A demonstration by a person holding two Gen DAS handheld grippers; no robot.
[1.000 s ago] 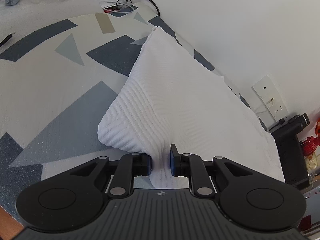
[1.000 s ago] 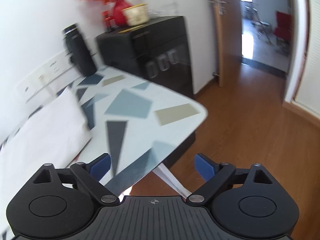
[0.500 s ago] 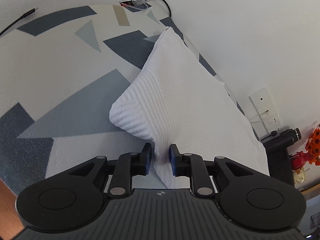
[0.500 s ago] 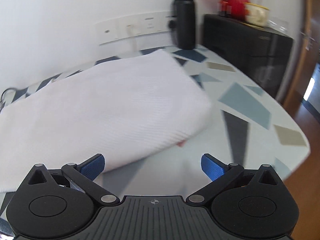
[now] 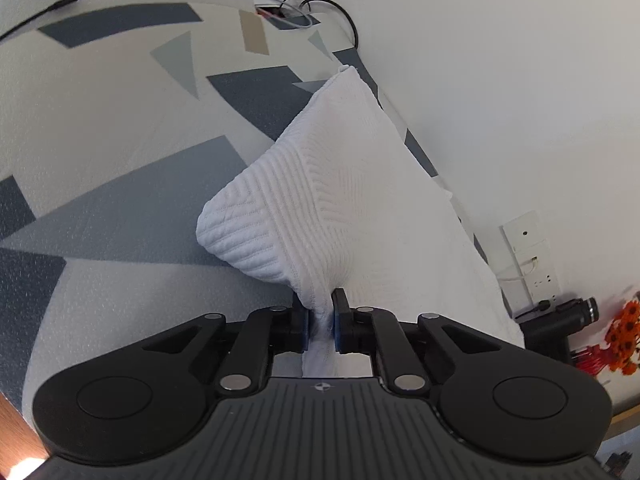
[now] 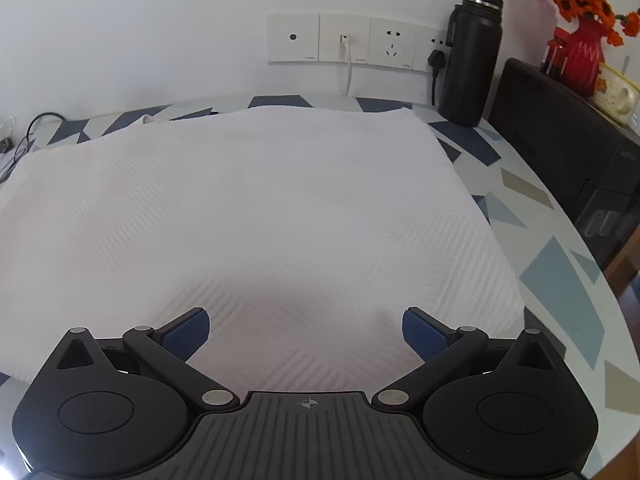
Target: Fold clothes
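Note:
A white textured cloth (image 5: 320, 208) lies on a table with a grey and blue triangle pattern (image 5: 120, 184). My left gripper (image 5: 320, 326) is shut on the cloth's near edge and lifts it, so the fabric bunches into a raised fold. In the right wrist view the same cloth (image 6: 260, 208) spreads flat toward the wall. My right gripper (image 6: 306, 330) is open and empty, just above the cloth's near right part.
A black bottle (image 6: 470, 60) stands at the back right by wall sockets (image 6: 352, 38). A black cabinet (image 6: 568, 144) with a red vase (image 6: 582, 56) is to the right. Cables (image 5: 304, 12) lie at the table's far end. The table edge (image 6: 600, 280) curves right.
My left gripper has closed tighter on the cloth edge and raised it. My right gripper swung from facing the room and floor to hover over the cloth, still open.

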